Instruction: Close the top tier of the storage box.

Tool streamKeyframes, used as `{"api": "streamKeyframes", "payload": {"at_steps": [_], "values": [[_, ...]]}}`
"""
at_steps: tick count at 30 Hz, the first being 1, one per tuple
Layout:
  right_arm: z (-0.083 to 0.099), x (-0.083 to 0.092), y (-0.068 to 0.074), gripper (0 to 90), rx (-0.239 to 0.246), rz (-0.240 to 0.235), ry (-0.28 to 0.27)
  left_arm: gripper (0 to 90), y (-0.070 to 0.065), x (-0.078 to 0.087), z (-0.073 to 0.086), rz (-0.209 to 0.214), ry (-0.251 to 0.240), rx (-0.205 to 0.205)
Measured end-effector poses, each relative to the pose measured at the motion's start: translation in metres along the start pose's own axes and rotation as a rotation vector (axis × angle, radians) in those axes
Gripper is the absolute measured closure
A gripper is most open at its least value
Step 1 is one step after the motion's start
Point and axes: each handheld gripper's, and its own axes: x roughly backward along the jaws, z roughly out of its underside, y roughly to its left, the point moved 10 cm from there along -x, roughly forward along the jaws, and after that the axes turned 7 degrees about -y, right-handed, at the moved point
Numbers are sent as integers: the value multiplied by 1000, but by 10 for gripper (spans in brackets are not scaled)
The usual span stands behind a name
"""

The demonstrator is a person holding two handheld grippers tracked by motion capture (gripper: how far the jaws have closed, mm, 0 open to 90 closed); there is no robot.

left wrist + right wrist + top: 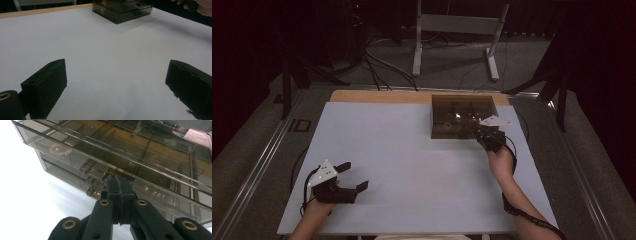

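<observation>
The smoky drawer box (462, 116) sits upper right of center in the high view, and the right gripper (119, 185) is pinched fully shut right at a drawer handle (96, 173) on its front; can't tell if it's actually gripping it. The left gripper (354, 176) idles wide open and empty at lower left, well away, so this pull looks like the right's.

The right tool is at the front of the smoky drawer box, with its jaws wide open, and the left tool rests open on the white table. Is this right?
Not quite. The right tool is at the front of the drawer box, but its jaws are shut together by the small handles, as the right gripper view shows. The left tool does rest open on the table.
</observation>
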Motion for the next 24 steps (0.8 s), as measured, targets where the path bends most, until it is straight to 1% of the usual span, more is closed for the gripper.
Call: {"api": "streamKeyframes", "payload": {"at_steps": [19,24], "values": [[-4,-6,-3,900,-13,4,1,53,0,0,0,-1,-2,4],[-5,-7,-3,900,-8,4,2,53,0,0,1,-1,2,0]]}}
